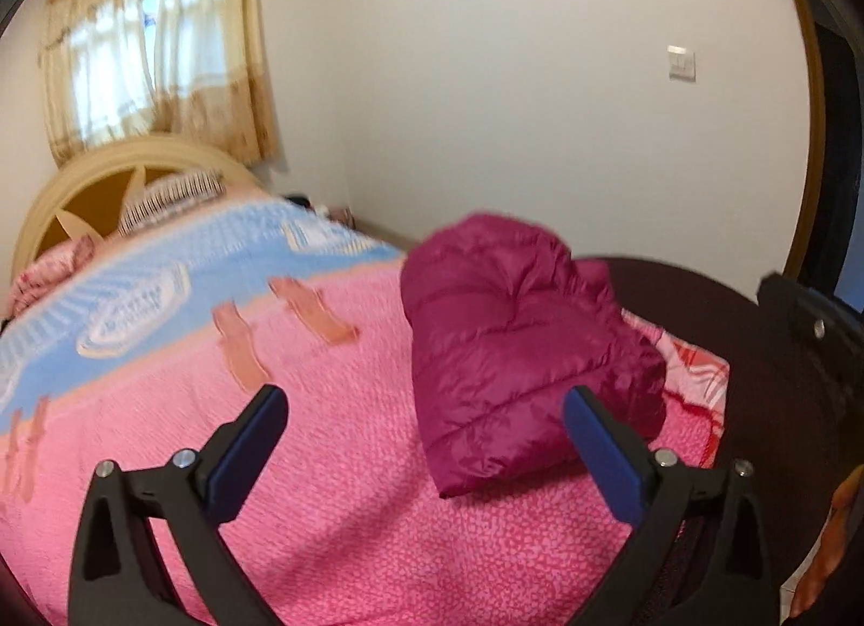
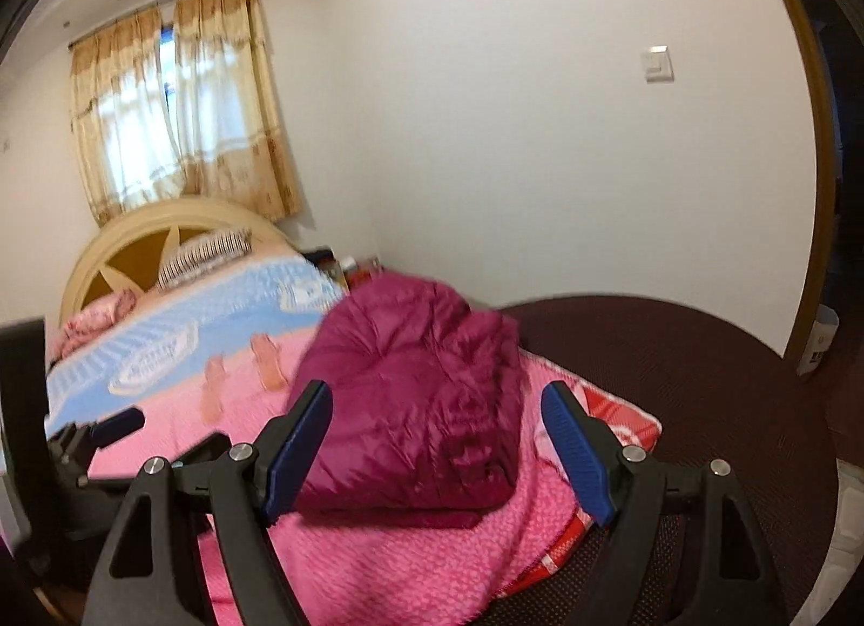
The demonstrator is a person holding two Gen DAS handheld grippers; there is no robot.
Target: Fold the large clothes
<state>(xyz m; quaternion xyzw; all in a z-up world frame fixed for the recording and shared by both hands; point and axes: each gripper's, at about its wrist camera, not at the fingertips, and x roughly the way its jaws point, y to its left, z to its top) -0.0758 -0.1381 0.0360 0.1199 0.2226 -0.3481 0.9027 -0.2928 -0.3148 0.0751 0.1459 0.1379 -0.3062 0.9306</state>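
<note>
A magenta quilted puffer jacket (image 1: 513, 345) lies folded into a compact bundle on the pink bedspread (image 1: 335, 464). My left gripper (image 1: 426, 410) is open and empty, held above the bed just left of and in front of the bundle. In the right wrist view the same jacket (image 2: 416, 410) sits straight ahead between the fingers of my right gripper (image 2: 437, 404), which is open and empty just in front of it. The left gripper (image 2: 116, 423) shows at the left of that view. Both views are motion blurred.
The bed has a cream headboard (image 1: 108, 183) with pillows (image 1: 167, 199) at the far end. A dark brown round footboard or mattress edge (image 2: 675, 356) curves on the right. A curtained window (image 2: 178, 113), a wall with a switch (image 2: 659, 64) and a door frame (image 2: 810, 140) stand beyond.
</note>
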